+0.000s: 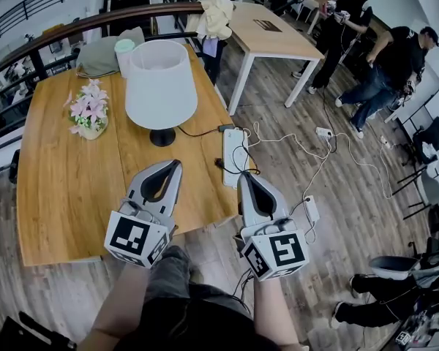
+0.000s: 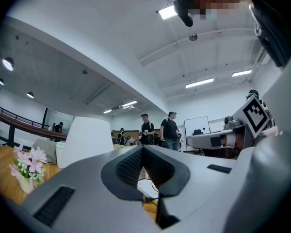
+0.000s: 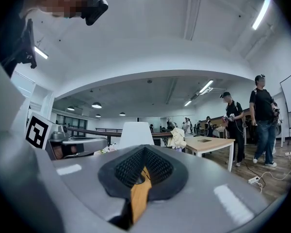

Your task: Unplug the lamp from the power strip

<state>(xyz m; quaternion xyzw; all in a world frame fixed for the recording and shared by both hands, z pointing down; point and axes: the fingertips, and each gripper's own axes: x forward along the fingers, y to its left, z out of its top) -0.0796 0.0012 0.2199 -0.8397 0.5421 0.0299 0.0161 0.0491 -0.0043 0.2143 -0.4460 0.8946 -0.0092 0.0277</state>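
A lamp (image 1: 161,86) with a white shade and a black base stands on the wooden table (image 1: 73,189). Its black cord runs right to a white power strip (image 1: 234,156) that lies at the table's right edge, with a dark plug (image 1: 226,128) at its far end. My left gripper (image 1: 177,164) hovers shut and empty, just near of the lamp base. My right gripper (image 1: 244,175) is shut and empty too, over the near end of the strip. In the left gripper view the left gripper (image 2: 143,148) points towards the shade (image 2: 87,140). The right gripper (image 3: 144,148) also faces the shade (image 3: 136,134).
A vase of pink flowers (image 1: 89,112) sits left of the lamp, with a grey cushion (image 1: 106,55) and a cup (image 1: 124,50) behind. White cables and another strip (image 1: 323,132) lie on the floor at the right. A second table (image 1: 267,31) and people stand beyond.
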